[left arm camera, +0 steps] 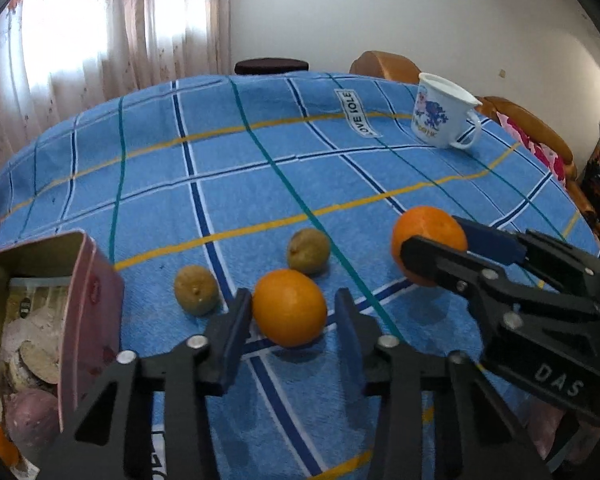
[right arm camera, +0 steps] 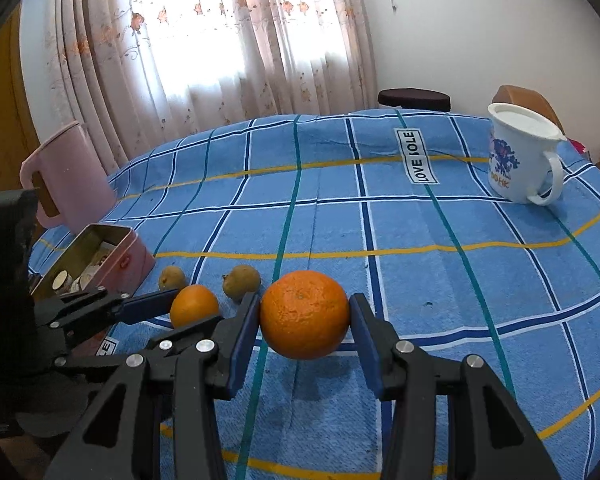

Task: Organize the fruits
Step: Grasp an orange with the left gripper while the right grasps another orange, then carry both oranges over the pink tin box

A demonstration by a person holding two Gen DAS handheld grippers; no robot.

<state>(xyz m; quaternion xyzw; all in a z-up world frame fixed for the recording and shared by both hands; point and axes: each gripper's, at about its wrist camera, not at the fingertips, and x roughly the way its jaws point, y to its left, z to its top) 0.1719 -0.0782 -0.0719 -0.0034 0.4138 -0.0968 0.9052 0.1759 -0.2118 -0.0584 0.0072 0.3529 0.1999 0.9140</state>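
Right hand-held gripper (right arm camera: 305, 330) clamps a dimpled round orange (right arm camera: 304, 314) – left hand-held gripper (left arm camera: 290, 320) brackets a smoother orange (left arm camera: 289, 307), contact unclear.

Two low, close wrist views angled down along each claw; shared blue checked tablecloth (left arm camera: 260, 184) (window behind)

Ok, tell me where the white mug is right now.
The white mug stands upright at the far right of the blue checked tablecloth in the right wrist view, just right of the "LOVE" label, well beyond the fruit.
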